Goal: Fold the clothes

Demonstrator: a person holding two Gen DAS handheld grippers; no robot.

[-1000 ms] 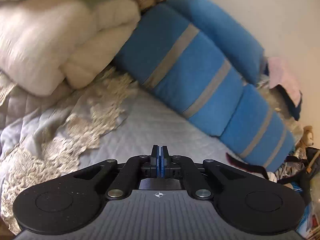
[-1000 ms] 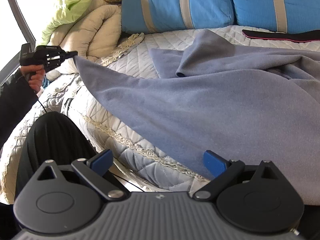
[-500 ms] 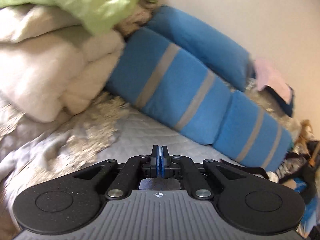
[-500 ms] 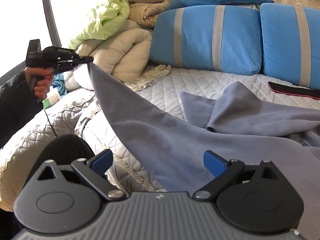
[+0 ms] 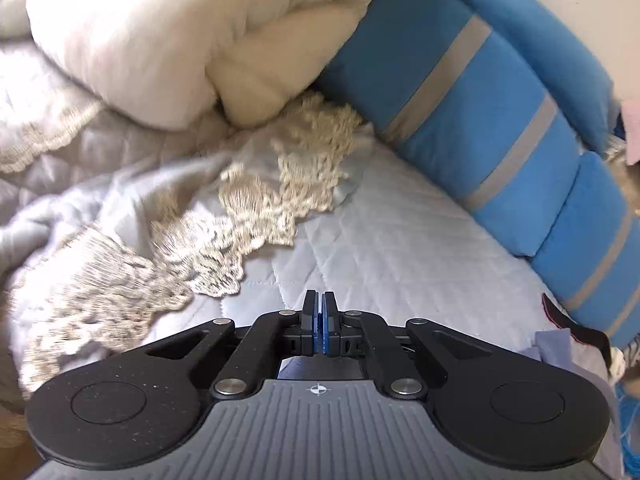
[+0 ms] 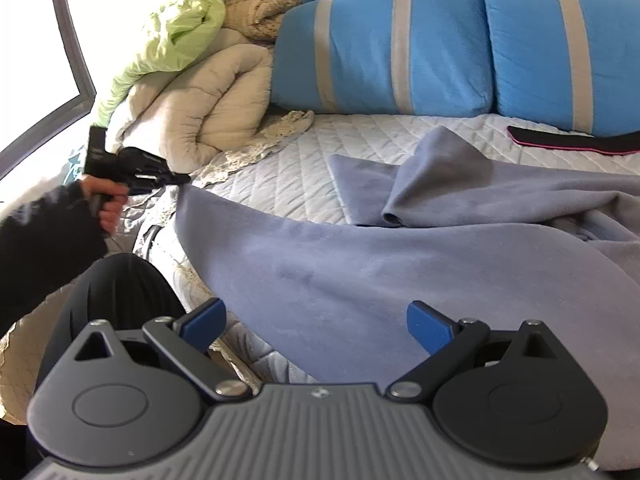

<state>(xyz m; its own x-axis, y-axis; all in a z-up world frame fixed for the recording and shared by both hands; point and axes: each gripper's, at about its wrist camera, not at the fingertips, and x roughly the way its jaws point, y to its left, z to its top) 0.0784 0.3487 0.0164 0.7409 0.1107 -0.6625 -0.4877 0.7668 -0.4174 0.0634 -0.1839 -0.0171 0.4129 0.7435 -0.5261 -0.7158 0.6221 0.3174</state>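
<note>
Garment [image 6: 400, 264], a grey-blue fleece piece, sprawls across the quilted bed [image 6: 288, 168]; its corner at ten o'clock in the right wrist view is clamped in the left tool [image 6: 182, 179], fingers pressed together. Right tool [image 6: 316, 320] hovers with fingers apart, cloth just beyond at twelve o'clock

There's one grey-blue garment [image 6: 400, 272], three blue pillows [image 6: 384, 48], one cream duvet [image 6: 200, 112], one green blanket [image 6: 180, 20] and two grippers [image 6: 316, 326].
</note>
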